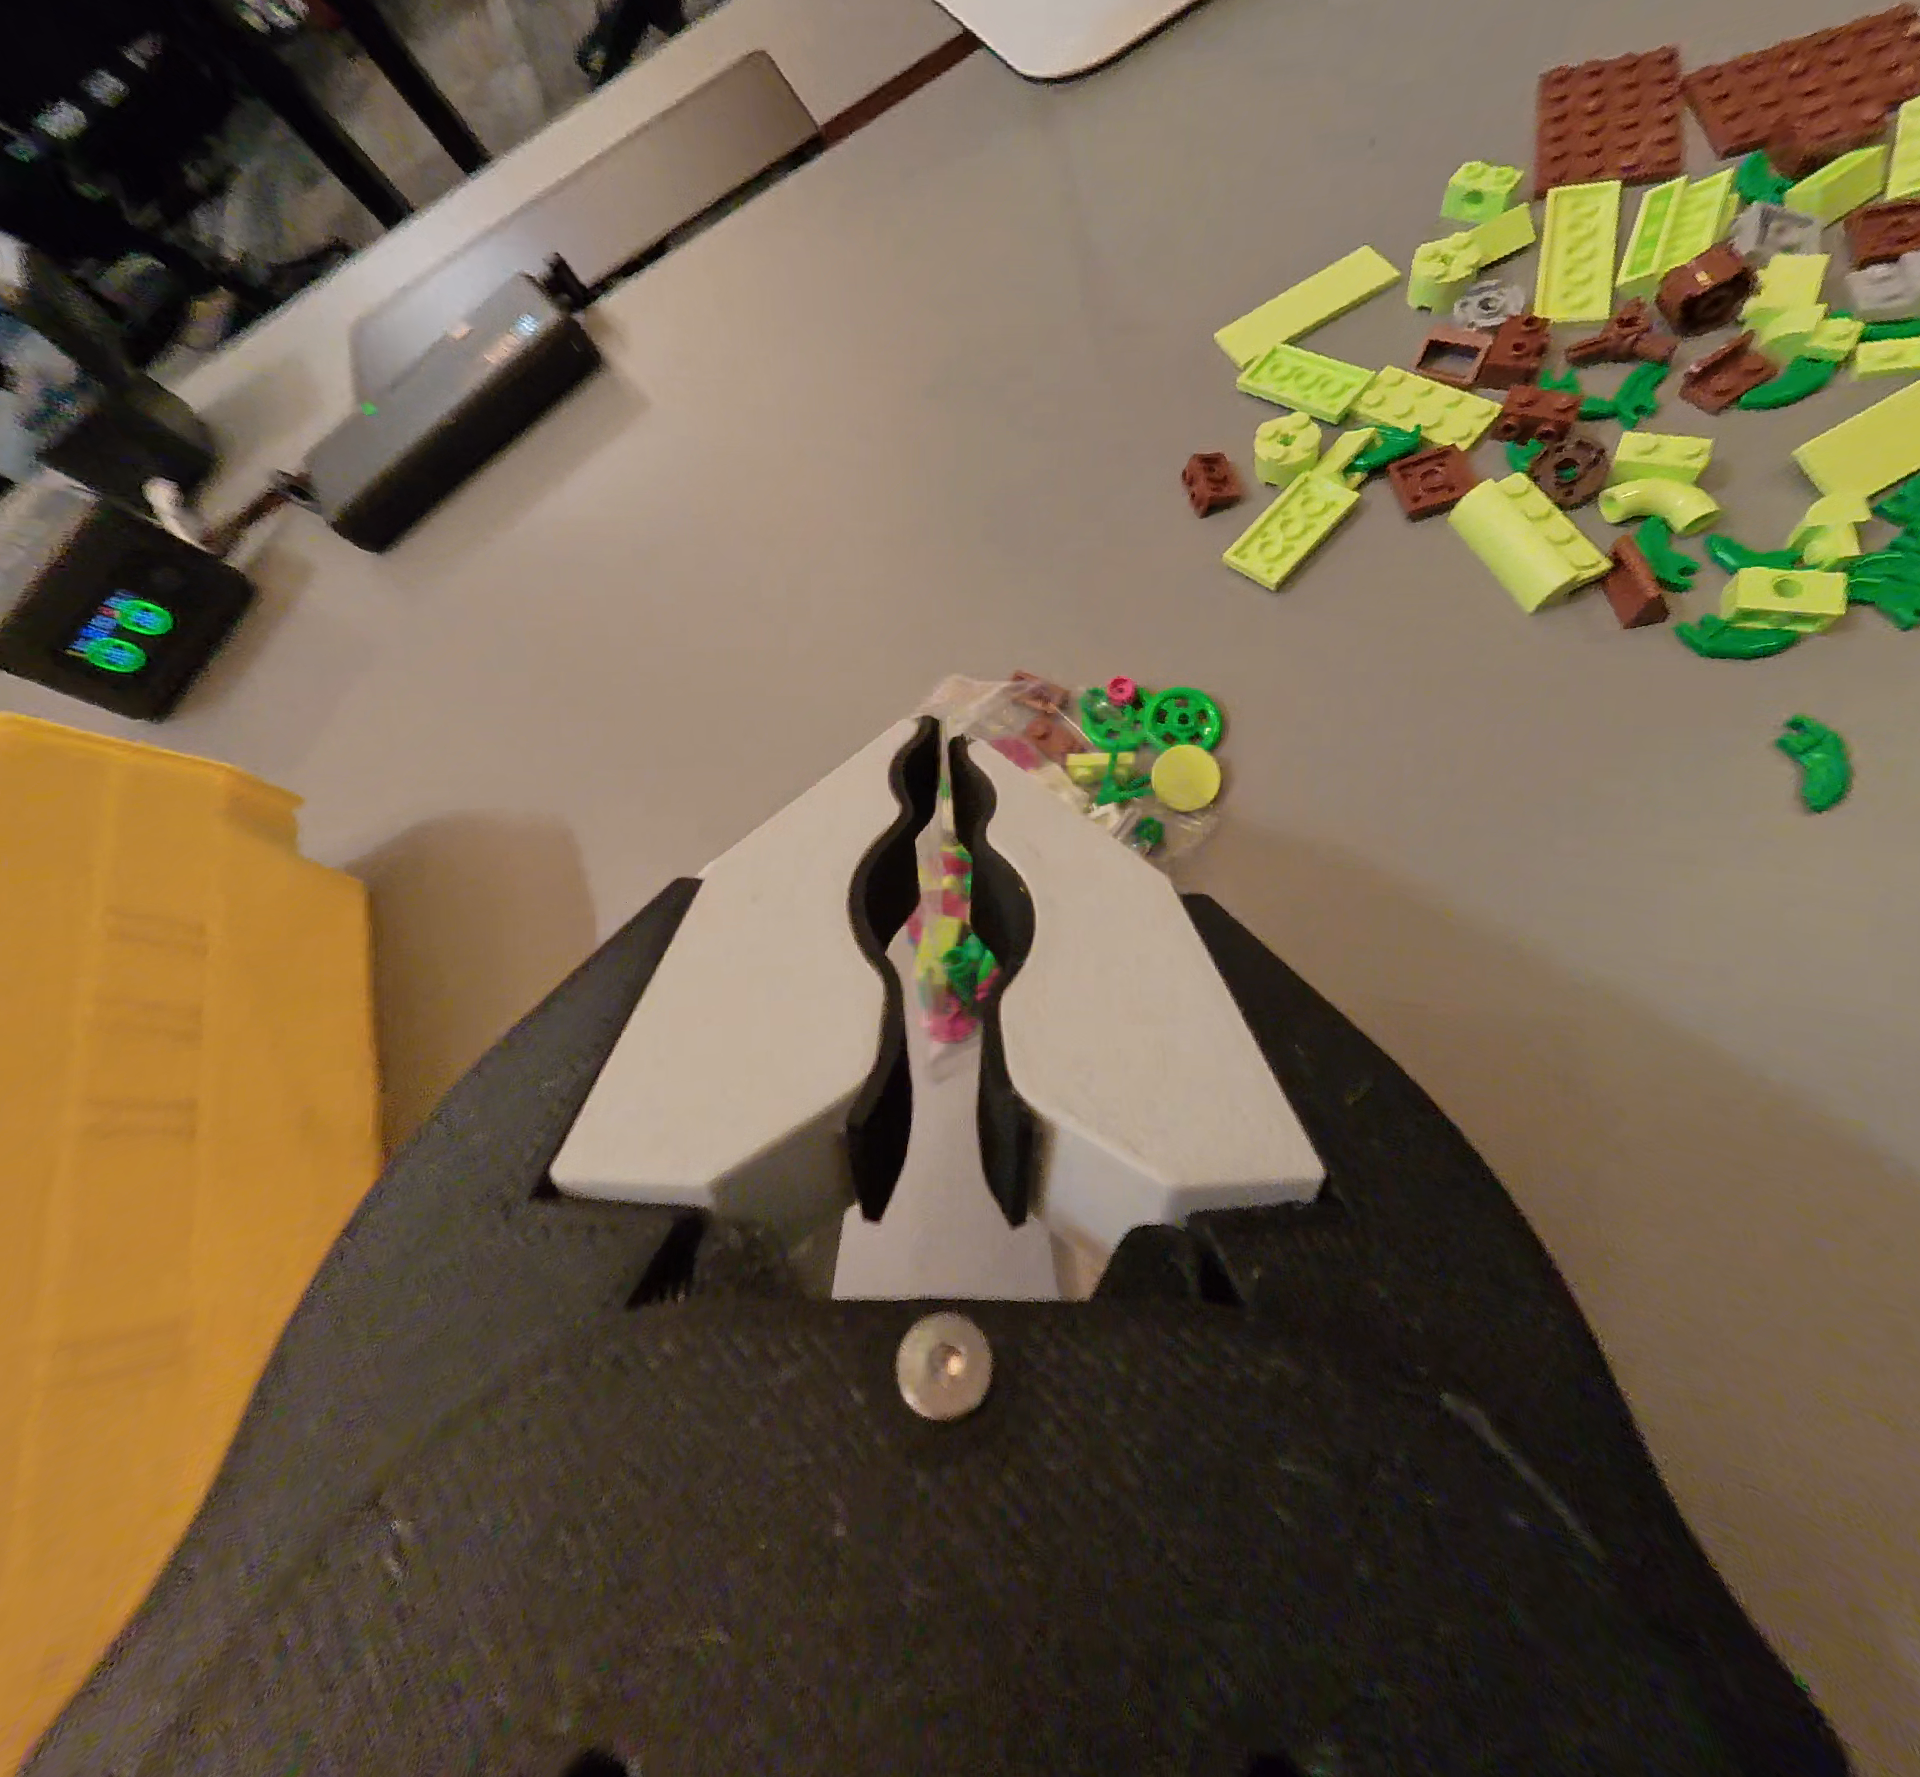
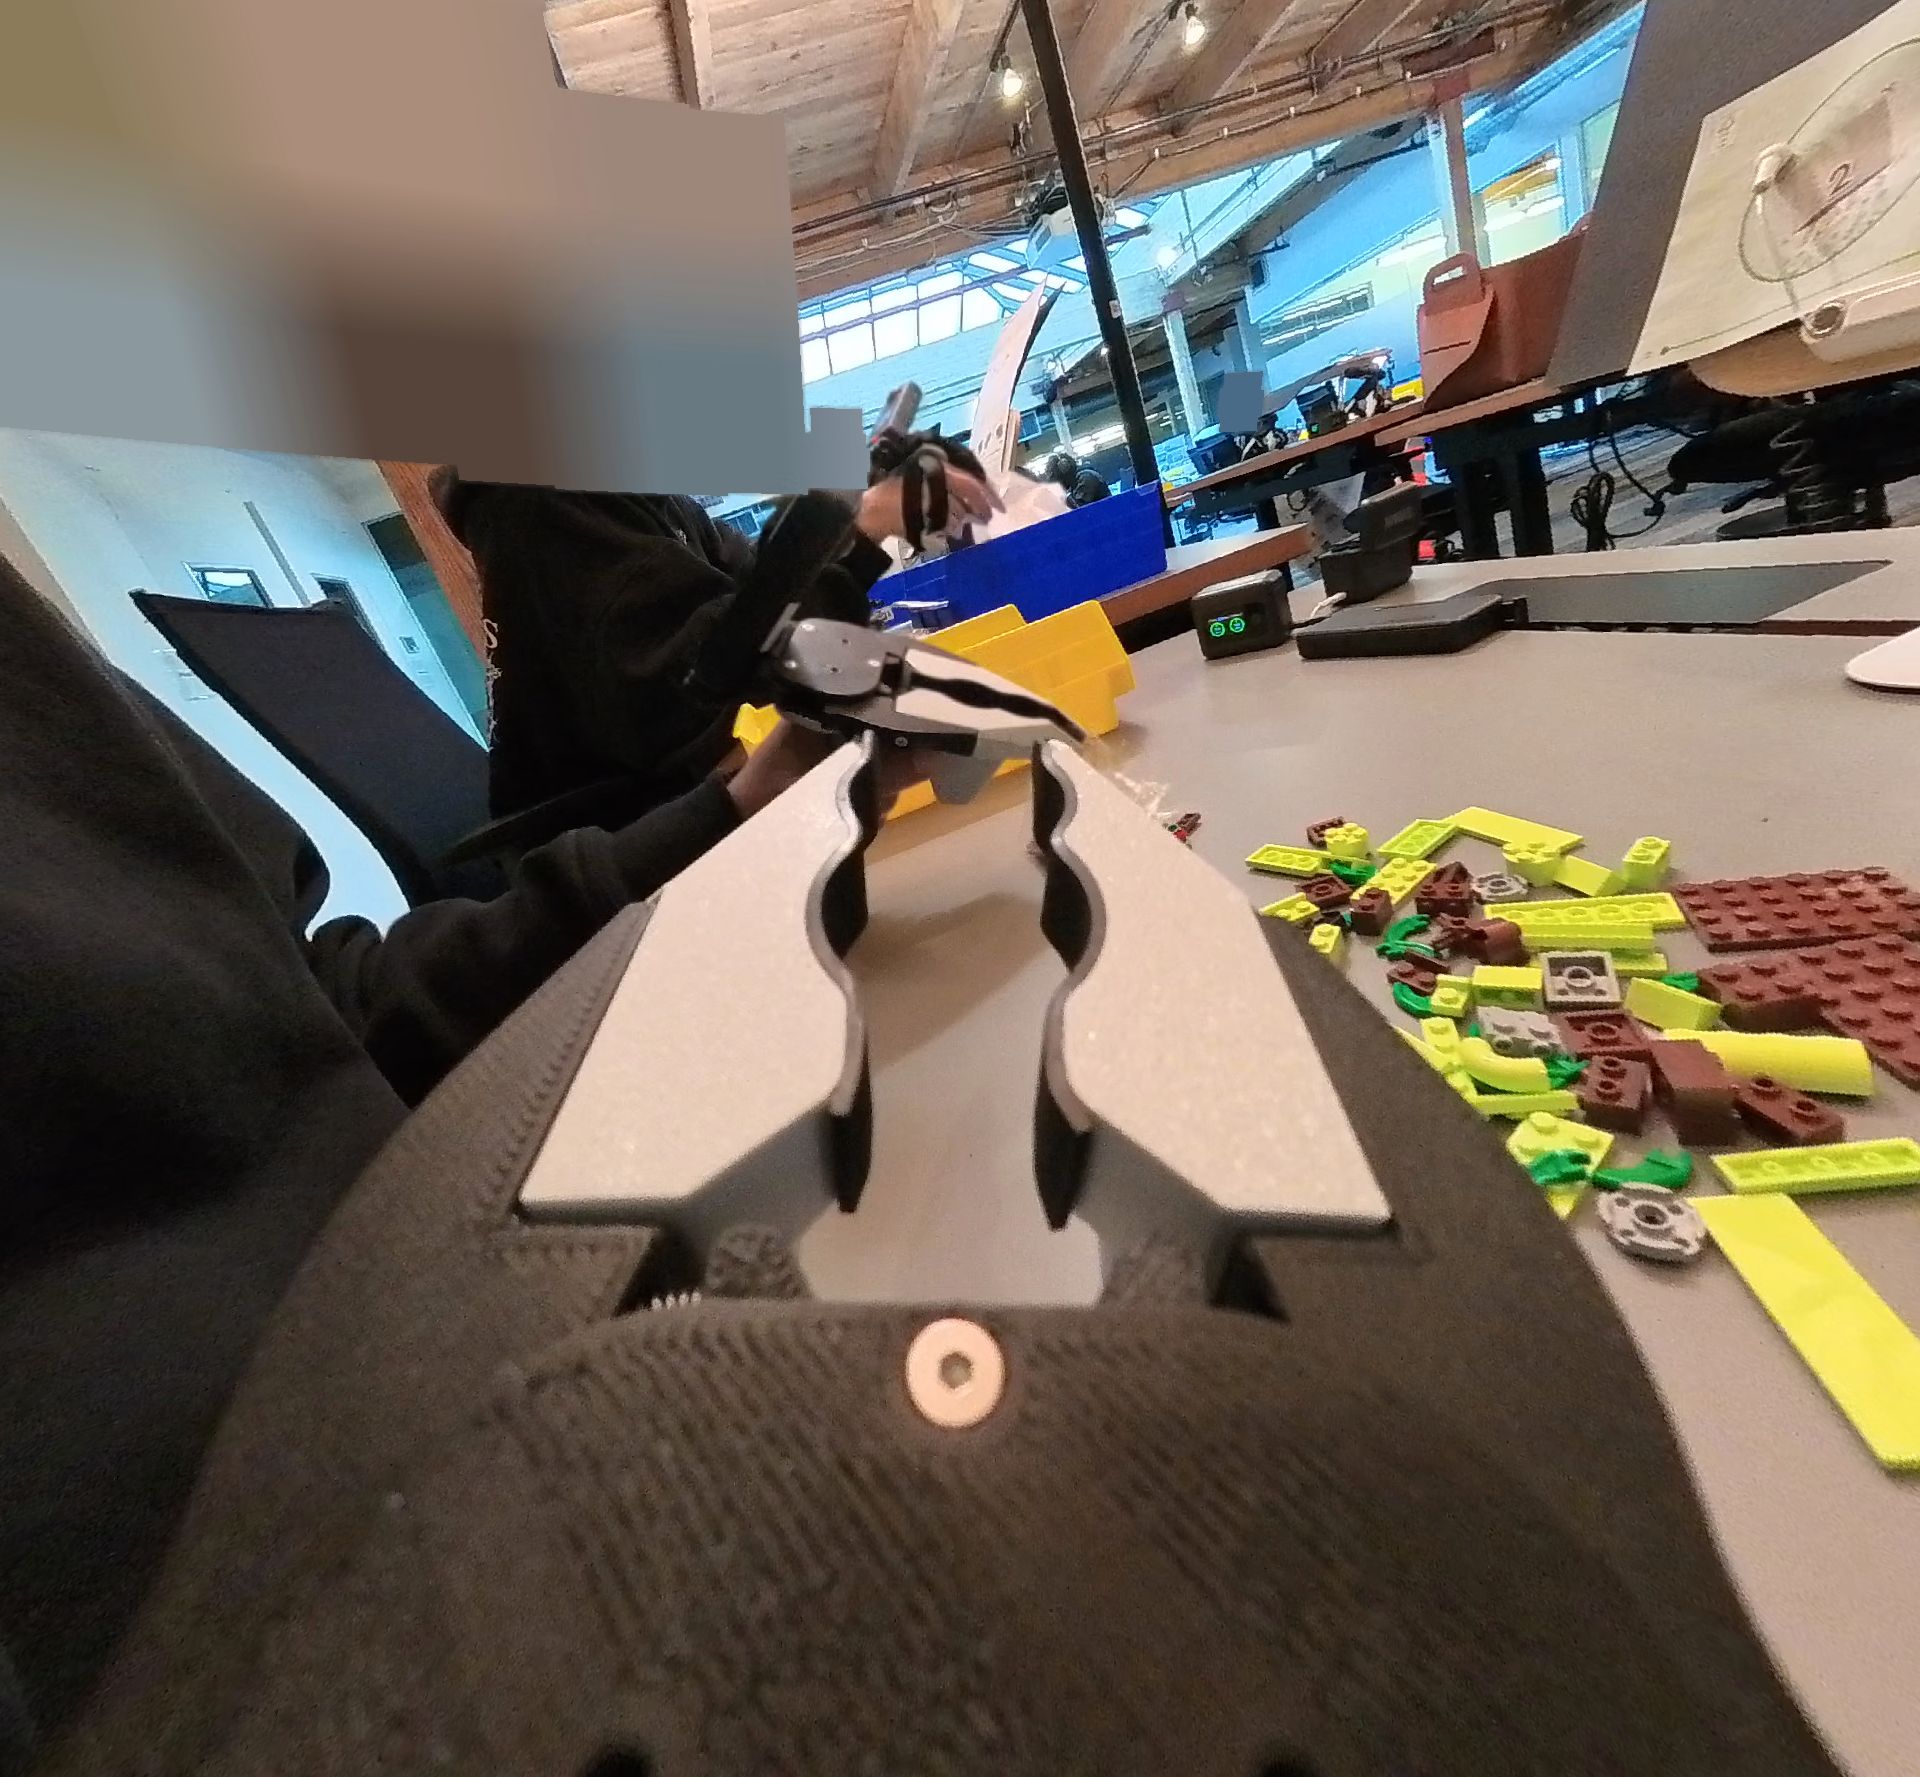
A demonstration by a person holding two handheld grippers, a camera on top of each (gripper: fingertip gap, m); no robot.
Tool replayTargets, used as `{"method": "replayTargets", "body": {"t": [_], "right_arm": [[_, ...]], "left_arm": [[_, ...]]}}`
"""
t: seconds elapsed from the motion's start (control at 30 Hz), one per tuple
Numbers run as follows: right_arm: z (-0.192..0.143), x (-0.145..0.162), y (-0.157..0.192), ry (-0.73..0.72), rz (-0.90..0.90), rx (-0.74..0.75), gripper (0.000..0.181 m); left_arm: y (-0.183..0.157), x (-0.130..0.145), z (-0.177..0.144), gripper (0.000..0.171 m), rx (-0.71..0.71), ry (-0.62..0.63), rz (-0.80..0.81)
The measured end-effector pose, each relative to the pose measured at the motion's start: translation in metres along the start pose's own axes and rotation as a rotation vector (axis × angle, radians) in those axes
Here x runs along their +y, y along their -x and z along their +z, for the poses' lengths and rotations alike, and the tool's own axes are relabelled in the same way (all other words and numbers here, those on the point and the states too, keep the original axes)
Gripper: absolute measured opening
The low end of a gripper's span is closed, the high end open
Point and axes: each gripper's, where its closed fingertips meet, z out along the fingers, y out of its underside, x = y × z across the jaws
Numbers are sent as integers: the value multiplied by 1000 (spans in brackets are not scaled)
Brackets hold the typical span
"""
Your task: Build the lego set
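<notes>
Left wrist view: my left gripper (image 1: 943, 745) pinches a clear bag of small pieces (image 1: 1127, 771), left of the loose brick pile (image 1: 1621, 397).

Right wrist view: my right gripper (image 2: 951, 771) gapes empty beside that pile (image 2: 1621, 1000). Still unpacking, I judge; next the bag needs opening.

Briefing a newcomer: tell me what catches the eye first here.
The left gripper is shut on a clear bag of tiny bright pieces, low at centre. To its right, loose lime, brown and green bricks litter the grey table. The right gripper is open and empty.
</notes>
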Motion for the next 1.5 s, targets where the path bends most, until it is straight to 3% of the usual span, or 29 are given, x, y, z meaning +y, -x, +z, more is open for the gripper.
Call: {"method": "replayTargets", "body": {"t": [0.17, 0.27, 0.37, 0.53, 0.63, 0.67, 0.97, 1.5], "right_arm": [[0, 0, -1, 0, 0, 4, 27], [0, 0, -1, 0, 5, 2, 27], [0, 0, -1, 1, 10, -2, 27], [1, 1, -1, 6, 4, 0, 27], [1, 2, -1, 11, 0, 2, 27], [1, 2, -1, 12, -1, 3, 27], [1, 3, -1, 13, 0, 0, 27], [1, 3, -1, 13, 7, -1, 27]], "left_arm": [[7, 15, -5, 37, 103, 44, -110], [17, 20, -17, 44, 156, 47, -176], [17, 43, -18, 48, 238, 129, -247], [4, 60, -10, 36, 306, 148, -249], [3, 62, -8, 3, 290, 166, -206], [5, 61, -8, 0, 277, 163, -193], [28, 33, -25, 0, 152, 55, -200], [40, 27, -35, 0, -151, 210, 174]]}}
